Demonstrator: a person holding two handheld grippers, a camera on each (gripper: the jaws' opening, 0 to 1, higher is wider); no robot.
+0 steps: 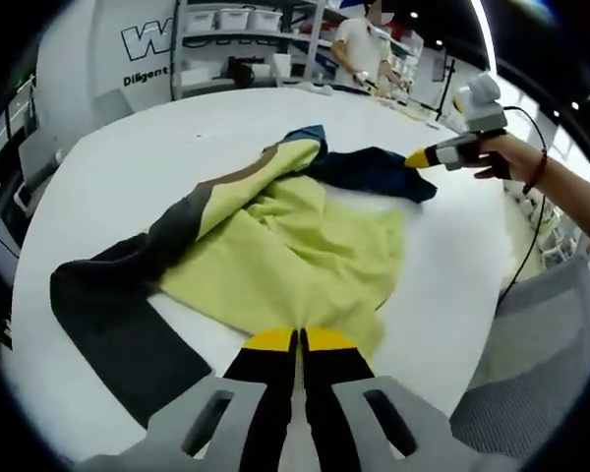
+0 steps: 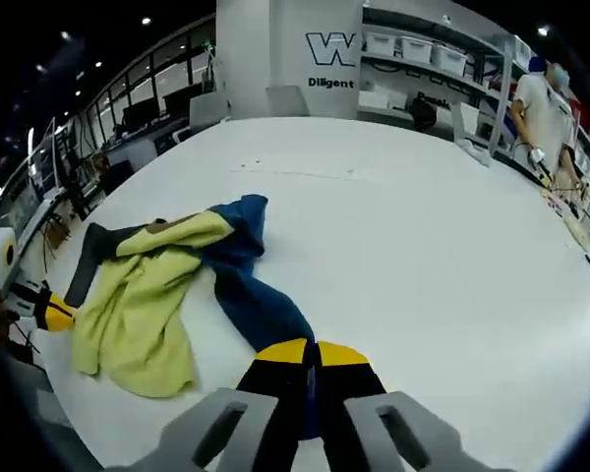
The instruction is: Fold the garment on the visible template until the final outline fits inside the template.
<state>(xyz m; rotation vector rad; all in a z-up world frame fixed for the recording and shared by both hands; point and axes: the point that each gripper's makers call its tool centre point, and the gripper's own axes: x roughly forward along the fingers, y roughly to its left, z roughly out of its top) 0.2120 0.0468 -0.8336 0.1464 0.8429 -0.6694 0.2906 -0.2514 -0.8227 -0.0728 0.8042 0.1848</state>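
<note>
Midway across the round white table (image 1: 128, 157), the crumpled yellow-green, navy and dark grey garment (image 1: 285, 246) lies in a loose heap, one dark grey sleeve (image 1: 118, 324) trailing toward the table's edge. My left gripper (image 1: 300, 339) has its yellow-tipped jaws pressed together on the yellow-green hem at the near edge of the heap. My right gripper (image 2: 310, 352) has its jaws closed on the navy sleeve (image 2: 261, 305) at the opposite end; from the left gripper view it appears at the far side, my hand (image 1: 497, 152) behind it. Holding opposite ends like this looks like a way to pull the cloth out flat before any fold is made, so I judge the folding barely begun. I cannot make out a template outline on the table. Beyond the table stand white storage shelves (image 2: 423, 54) and a wall bearing dark lettering (image 2: 331, 59), and a person in a white shirt (image 2: 541, 103) works at a bench.
</note>
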